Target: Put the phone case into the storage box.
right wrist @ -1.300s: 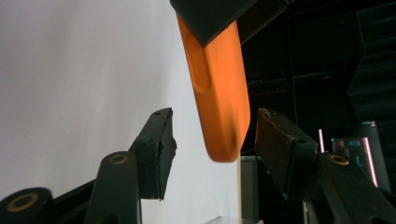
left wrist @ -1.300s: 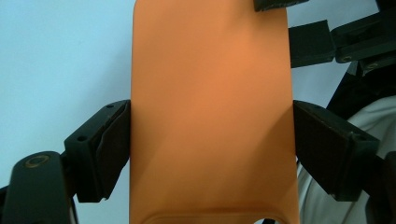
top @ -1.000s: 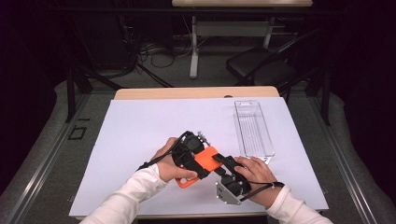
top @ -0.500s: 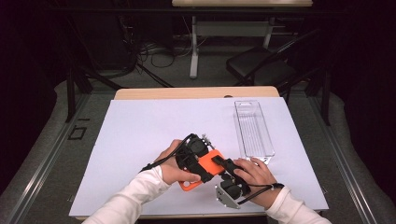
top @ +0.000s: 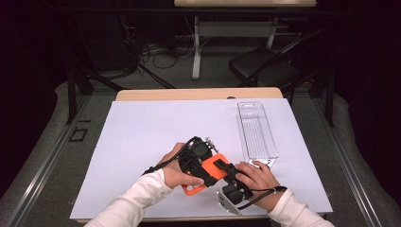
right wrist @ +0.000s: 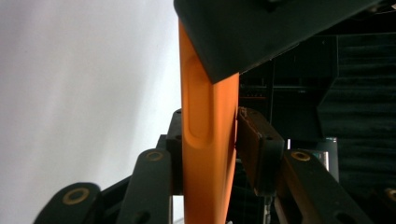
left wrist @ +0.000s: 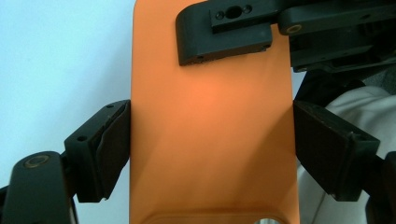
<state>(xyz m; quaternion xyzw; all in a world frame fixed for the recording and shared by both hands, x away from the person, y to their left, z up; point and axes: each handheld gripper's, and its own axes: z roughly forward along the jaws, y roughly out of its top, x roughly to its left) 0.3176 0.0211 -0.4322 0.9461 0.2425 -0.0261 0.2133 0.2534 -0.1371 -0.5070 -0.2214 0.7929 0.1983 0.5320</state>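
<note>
Down on the white tabletop (top: 142,142) lies one clear tray (top: 257,130), well apart from the work. Nearer the person, one orange phone case (top: 208,176) hangs above the sheet between two grippers. The left gripper (left wrist: 210,140) clamps its long sides, jaws spread wide. The right gripper (right wrist: 210,154), whose jaws have just been closing, pinches front and back at the far end.

An orange phone case (top: 204,177), flat and smooth, held just above the table.
</note>
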